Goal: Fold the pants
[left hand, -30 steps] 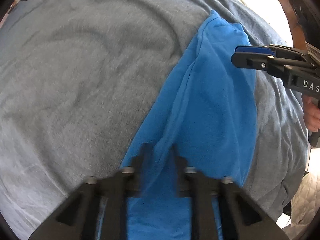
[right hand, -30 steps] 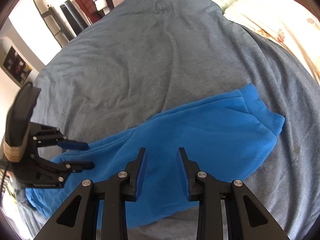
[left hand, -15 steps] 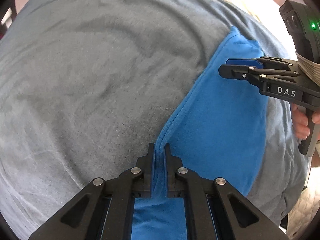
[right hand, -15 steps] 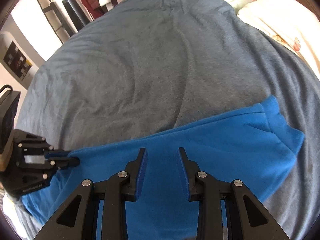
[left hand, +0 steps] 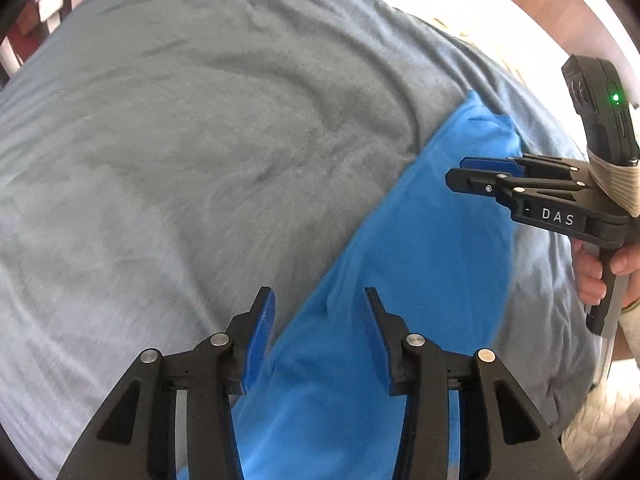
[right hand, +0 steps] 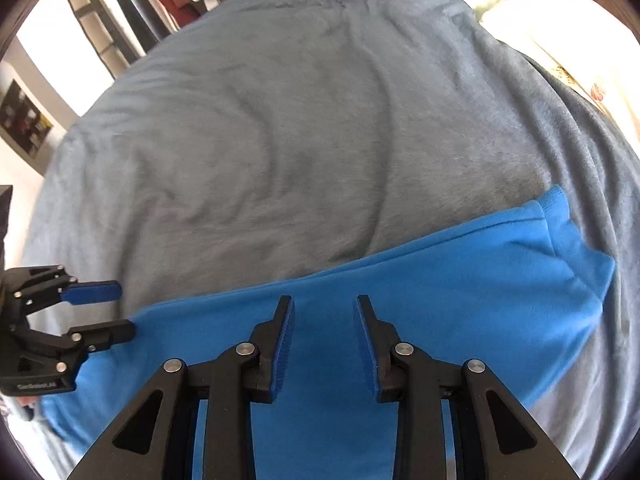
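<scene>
Pants (left hand: pixel 420 264) — blue fleece, lying flat as a long strip on the grey blanket (left hand: pixel 200 160) of the bed, running from under the left tool (left hand: pixel 318 312) out toward the right tool (left hand: pixel 460 174).

Left tool: jaws opening, pads clear of the cloth; the long edge of the pants passes below and between them, nothing pinched. Right tool (right hand: pixel 324 320): jaws partly spread, hovering over the middle of the strip, gripping nothing. Waistband or cuff end sits ahead and to the right of it; which end it is, cannot tell.

Judgement: release after laying one fold, next fold not yet begun.

Notes for doing it well:
- Let the left jaws part fully before lifting away, so the fleece does not snag on the ribbed pads and drag the edge out of line.
- Check the long edges lie stacked — a slight ridge shows near the left tool.
- For the next grip, pinch all layers at an end, both tools level, and carry it over without pulling the blanket.
</scene>
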`<state>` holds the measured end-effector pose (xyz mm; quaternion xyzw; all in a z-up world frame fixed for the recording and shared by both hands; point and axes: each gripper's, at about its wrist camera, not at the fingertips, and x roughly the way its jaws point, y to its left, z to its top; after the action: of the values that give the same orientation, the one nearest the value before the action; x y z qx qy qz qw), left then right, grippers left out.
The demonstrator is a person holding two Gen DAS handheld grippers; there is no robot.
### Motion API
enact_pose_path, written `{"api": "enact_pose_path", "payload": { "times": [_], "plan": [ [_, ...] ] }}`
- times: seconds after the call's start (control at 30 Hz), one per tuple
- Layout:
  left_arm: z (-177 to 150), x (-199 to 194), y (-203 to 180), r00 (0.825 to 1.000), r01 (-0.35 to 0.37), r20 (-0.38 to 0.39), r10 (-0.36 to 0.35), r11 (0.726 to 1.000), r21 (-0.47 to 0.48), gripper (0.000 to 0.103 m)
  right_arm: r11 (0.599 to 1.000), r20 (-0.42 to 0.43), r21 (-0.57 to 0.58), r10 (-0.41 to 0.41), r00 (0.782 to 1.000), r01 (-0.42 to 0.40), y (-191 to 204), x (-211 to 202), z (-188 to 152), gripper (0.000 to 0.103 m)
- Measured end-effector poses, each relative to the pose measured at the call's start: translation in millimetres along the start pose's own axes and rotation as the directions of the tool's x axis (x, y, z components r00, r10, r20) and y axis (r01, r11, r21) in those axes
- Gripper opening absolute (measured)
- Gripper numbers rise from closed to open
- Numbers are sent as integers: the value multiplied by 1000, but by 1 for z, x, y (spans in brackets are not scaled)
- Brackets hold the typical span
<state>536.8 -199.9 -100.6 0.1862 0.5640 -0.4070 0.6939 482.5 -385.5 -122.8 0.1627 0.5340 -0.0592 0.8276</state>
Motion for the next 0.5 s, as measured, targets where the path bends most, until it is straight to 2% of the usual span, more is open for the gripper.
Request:
{"api": "enact_pose_path", "payload": {
  "times": [0.07, 0.23, 0.5],
  "plan": [
    [-11, -9, -2, 1000, -1, -5, 1, 1000, 7, 43, 1000, 9, -25, 18, 1000, -18, 16, -13, -8, 32],
    [-42, -17, 22, 998, -22, -55, 22, 1000, 2, 43, 994, 4, -80, 68, 998, -67, 58, -31, -26, 32],
    [-73, -4, 56, 993, 11, -113, -18, 998, -62, 43, 985, -73, -149, 81, 994, -91, 106, -16, -51, 32]
  ]
}}
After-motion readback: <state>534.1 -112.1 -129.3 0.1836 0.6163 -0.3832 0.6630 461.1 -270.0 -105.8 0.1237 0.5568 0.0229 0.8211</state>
